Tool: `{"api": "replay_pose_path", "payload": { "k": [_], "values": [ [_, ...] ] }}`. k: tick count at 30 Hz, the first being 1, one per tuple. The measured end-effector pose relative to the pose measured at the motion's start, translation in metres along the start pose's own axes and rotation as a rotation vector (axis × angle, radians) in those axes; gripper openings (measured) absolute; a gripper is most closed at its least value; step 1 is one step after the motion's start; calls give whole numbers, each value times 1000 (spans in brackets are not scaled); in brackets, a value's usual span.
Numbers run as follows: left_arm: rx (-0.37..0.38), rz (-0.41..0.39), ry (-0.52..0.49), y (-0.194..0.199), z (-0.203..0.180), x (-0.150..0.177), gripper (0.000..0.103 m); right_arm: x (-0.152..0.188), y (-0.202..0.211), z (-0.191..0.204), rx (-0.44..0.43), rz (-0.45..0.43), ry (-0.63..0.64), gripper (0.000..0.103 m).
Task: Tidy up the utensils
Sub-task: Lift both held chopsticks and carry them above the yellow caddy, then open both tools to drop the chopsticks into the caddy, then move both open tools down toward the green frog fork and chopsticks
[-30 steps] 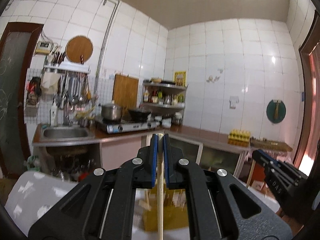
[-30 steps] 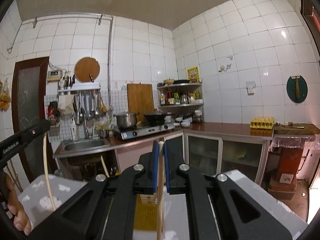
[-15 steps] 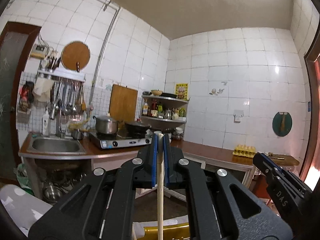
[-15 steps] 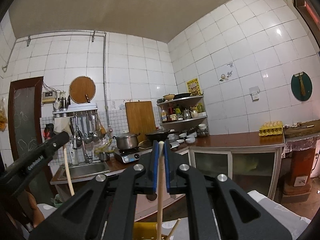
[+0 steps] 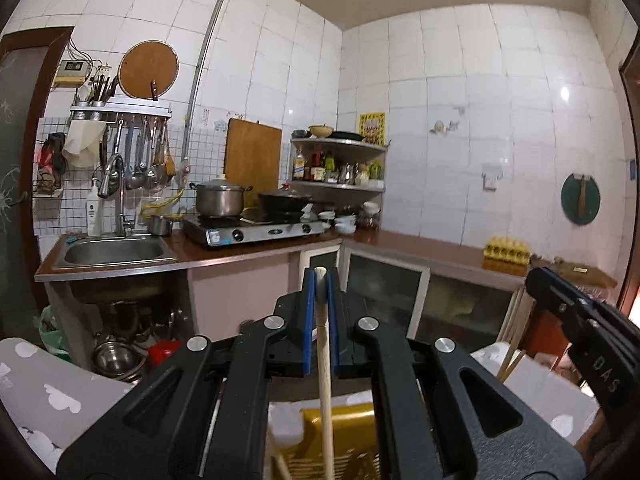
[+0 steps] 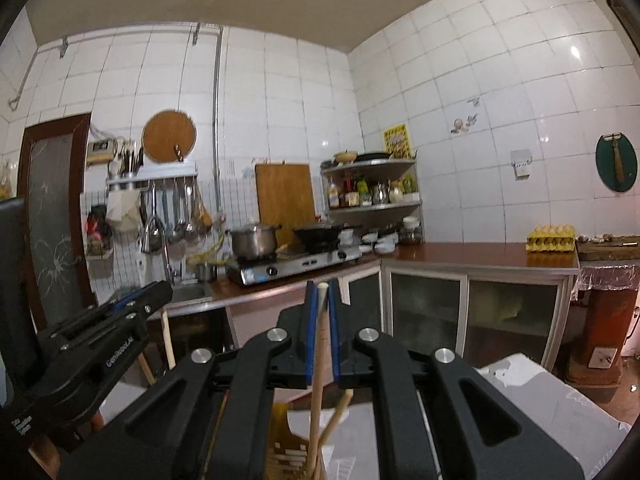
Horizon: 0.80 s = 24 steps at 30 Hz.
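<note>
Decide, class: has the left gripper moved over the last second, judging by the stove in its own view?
Yes. The left gripper tilted up, then back down: the stove dropped in view, then rose.

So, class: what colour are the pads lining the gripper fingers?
Blue pads on black fingers, clearest in the left wrist view.

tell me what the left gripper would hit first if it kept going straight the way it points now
Probably the cabinet front under the counter. The left gripper, shut on a wooden stick, points across open floor at the corner where the counters meet; nothing nearer shows on that line, though depth is hard to judge.
</note>
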<state>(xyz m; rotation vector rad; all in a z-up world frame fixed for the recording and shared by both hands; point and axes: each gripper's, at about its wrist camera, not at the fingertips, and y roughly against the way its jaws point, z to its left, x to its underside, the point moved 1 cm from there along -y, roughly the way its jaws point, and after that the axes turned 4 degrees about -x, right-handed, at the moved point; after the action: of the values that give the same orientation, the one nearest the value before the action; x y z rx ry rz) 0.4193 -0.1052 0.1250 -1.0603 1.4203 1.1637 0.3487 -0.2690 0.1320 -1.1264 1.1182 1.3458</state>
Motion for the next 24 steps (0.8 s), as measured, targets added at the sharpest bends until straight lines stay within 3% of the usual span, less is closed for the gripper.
{"api": "replay_pose_path", "payload": {
  "k": [5,7,8,9,10,11,13,18,24],
  "values": [
    [-12,51,6,6,14,3,7,15,-4,-1,-15,114,19,7],
    [-6,62,4,20,21,-3,14,18,-4,-1,-10,152,35,8],
    [-7,63,10,26,25,-6,21,19,-3,0,3,167,46,11],
    [-9,64,19,34,29,-10,39,19,1,-1,18,187,55,25],
    [-12,65,28,44,34,-15,61,19,6,-2,22,197,51,49],
    [-19,61,36,57,39,-20,69,19,11,-3,29,205,44,57],
    [-29,49,39,81,47,-26,85,17,27,-4,43,210,44,58],
    [-18,62,4,131,59,-27,98,18,72,-1,72,240,69,60],
    [-21,142,-27,173,71,-2,98,43,111,-6,105,327,7,68]
  ]
}}
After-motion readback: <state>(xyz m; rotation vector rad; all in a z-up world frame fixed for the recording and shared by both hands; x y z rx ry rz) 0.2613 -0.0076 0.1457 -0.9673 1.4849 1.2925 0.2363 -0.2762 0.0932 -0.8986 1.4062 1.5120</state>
